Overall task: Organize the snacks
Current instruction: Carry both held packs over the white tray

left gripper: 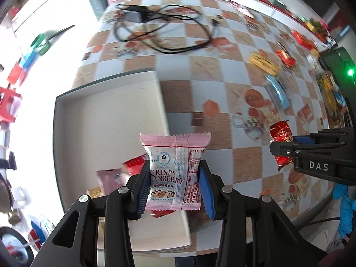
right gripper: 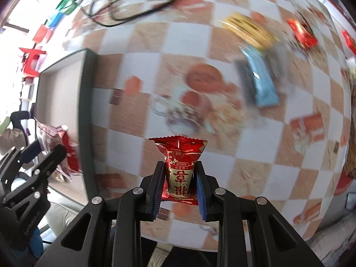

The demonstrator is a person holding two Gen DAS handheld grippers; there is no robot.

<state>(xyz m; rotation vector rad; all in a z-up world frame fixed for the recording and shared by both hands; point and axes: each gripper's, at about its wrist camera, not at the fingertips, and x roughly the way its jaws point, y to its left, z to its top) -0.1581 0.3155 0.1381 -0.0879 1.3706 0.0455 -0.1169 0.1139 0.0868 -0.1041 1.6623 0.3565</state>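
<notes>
Pink and white foil sits nearest in the left wrist view: a packet printed "Crispy Cranberry", pinched upright between the blue pads of the left gripper, whose jaws are closed only as far as the packet's width. It hangs over the near right corner of a shallow white tray that fills the lower left of the frame; a red wrapper and a pale pink one lie in the tray just behind the left finger.

At the right edge of that view the right gripper comes in sideways, clamped on a red snack packet. In its own view the right gripper holds that red and gold packet at lower centre, jaws drawn in narrow against it, above the checked cloth.

The worktop wears a brown and white checked cloth printed with cups and pastries. Further back at the right lie loose snacks: a blue bar, a yellow packet and a red packet, all blurred. A tangle of black cable lies at the far end, top centre. Beyond the left edge, red plastic stools stand in bright light.
</notes>
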